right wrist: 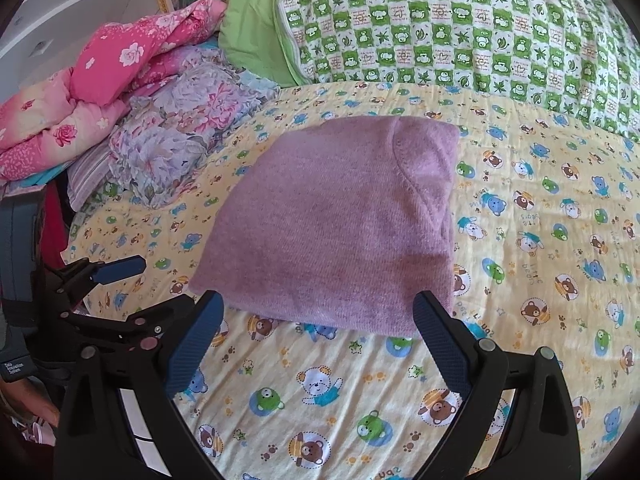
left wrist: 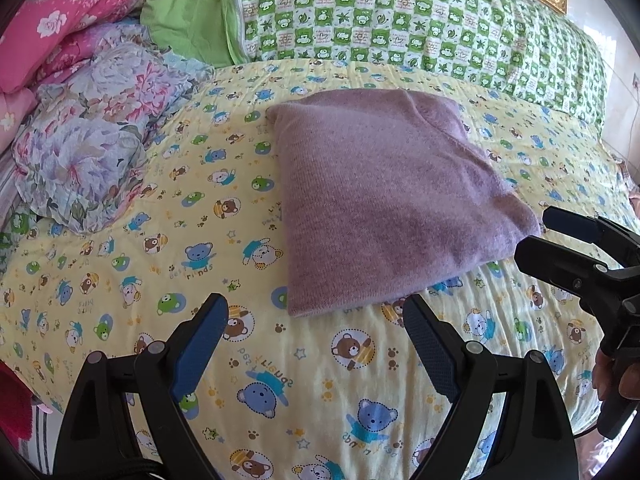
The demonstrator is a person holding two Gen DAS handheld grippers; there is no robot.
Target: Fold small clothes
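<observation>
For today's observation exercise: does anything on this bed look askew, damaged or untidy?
Nothing stands out. The purple sweater lies folded flat on the bear-print sheet, and both the left gripper and right gripper are open, holding nothing.

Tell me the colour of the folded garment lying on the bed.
The folded garment is a plain muted purple knit, clearest in the right wrist view.

Both wrist cameras look forward and down from low above the near edge of the yellow bear-print bedsheet, facing the far green checked quilt. Both share the folded purple knit garment mid-bed; the left view sits further left, the right view slightly closer.
</observation>
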